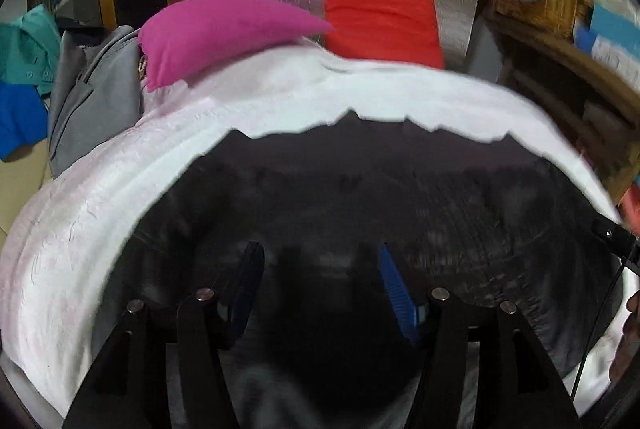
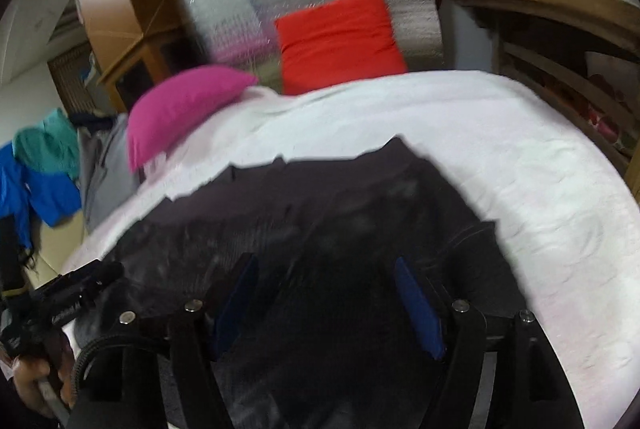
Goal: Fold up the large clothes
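One dark garment (image 1: 360, 197) lies flat on the white bedcover (image 1: 100, 229), its long axis running across the frame and its jagged edge toward the two cushions at the top, one pink (image 1: 216, 37) and one red (image 1: 380, 21). It spreads beneath both pairs of fingers. The left gripper (image 1: 320, 293) and right gripper (image 2: 326, 301) stand open above it, holding nothing.

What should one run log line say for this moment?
left gripper: open, empty | right gripper: open, empty | dark garment: flat on white bedcover

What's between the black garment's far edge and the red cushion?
Only bare white bedcover between black garment and red cushion; clearest in the right wrist view.
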A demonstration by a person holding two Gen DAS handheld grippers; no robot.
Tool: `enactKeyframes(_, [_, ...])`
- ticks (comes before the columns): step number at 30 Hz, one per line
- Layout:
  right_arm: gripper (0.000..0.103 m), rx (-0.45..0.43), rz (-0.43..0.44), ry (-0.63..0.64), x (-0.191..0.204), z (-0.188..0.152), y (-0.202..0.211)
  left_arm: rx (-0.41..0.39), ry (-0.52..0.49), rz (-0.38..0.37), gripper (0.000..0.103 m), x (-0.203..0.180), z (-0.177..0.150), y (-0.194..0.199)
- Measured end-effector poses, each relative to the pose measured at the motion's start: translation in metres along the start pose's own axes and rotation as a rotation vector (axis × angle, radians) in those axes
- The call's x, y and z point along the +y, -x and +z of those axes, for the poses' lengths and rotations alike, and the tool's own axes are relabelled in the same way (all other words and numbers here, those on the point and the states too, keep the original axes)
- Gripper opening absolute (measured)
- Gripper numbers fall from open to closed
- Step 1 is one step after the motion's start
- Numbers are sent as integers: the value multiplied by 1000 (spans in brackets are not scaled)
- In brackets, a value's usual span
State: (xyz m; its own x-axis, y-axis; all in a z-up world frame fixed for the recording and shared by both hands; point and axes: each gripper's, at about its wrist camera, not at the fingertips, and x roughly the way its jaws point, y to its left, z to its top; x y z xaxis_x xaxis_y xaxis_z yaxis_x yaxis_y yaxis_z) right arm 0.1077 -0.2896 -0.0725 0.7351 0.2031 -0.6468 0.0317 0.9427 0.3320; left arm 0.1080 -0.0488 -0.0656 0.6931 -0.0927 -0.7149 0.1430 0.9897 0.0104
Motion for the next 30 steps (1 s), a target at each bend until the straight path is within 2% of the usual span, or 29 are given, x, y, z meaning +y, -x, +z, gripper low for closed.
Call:
enactKeyframes(2, [74, 30, -21, 33, 11, -3, -17, 42, -30, 33, 61, -10, -3, -17])
enactKeyframes(5, [74, 110, -102, 79, 12, -9, -44, 91, -50, 83, 63, -12, -4, -37])
enactKeyframes(9, [75, 118, -164, 122, 12, -14, -57, 120, -70, 119, 64, -14, -6, -50])
enactKeyframes(15, [75, 113, -187, 117, 8, -12, -68, 126, -53, 133, 64, -12, -5, -60])
enactKeyframes(17, [75, 123, -182, 113, 7, -8, -65, 146, -44, 130, 64, -11, 0, -58])
enactKeyframes(19, [76, 132, -168, 95, 9, -1, -52, 157, 21, 82, 63, -1, 8, -45])
enactKeyframes(21, [76, 88, -140, 57, 11, 3, -30, 94, 59, 61, 63, 8, 12, -24])
enactKeyframes(23, [79, 7, -124, 61, 17, 4, 0, 12, 64, 73, 64, 16, 13, 2])
enactKeyframes(25, [83, -33, -110, 83, 24, -1, 15, -22, 61, 89, 64, 23, 9, 15])
enactKeyframes(27, [83, -34, -105, 98, 28, -10, 18, -22, 65, 111, 64, 31, 1, 16])
enactKeyframes(30, [83, -21, -134, 99, 26, -30, 10, 44, 99, 148, 64, 46, -17, -5])
